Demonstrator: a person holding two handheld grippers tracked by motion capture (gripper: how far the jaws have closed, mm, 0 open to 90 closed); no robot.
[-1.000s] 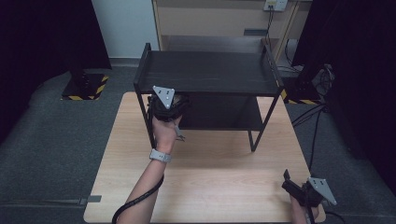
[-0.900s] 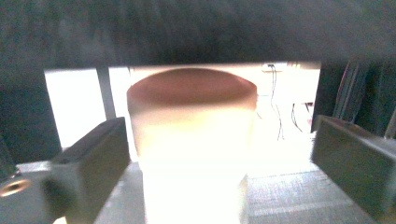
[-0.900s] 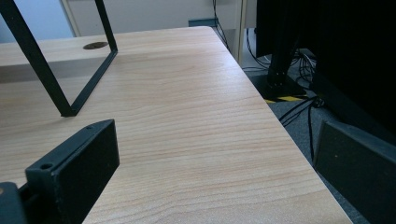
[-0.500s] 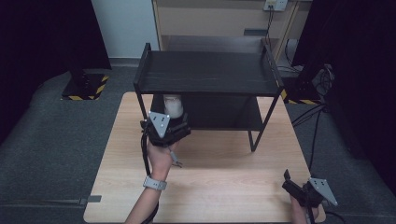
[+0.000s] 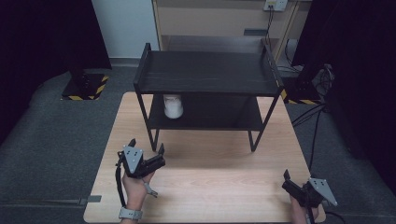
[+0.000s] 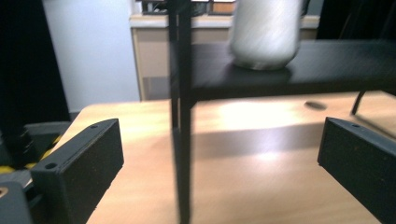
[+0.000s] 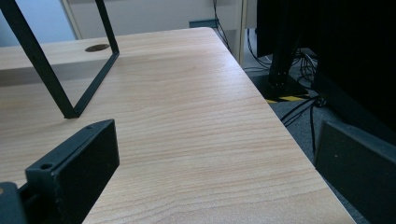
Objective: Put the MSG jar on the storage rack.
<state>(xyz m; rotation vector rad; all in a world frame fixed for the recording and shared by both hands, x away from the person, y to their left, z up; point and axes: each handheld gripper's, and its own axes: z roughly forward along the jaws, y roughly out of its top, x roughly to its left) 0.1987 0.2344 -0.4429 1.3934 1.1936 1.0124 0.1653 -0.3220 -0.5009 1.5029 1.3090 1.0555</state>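
High view: both tongs, left [image 5: 147,145] and right [image 5: 286,178], released; cup [image 5: 173,106] on shelf [image 5: 205,119].

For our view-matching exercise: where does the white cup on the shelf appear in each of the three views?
High view: white cup at the left end of the lower shelf.
Left gripper view: top, right of centre, standing on that shelf.
Right gripper view: not in this picture.
Shared landmark: the wooden table, also in the right gripper view.

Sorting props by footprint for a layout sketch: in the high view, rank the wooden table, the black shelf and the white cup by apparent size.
1. Wooden table
2. Black shelf, though it stands nearer the camera
3. White cup, smallest by far
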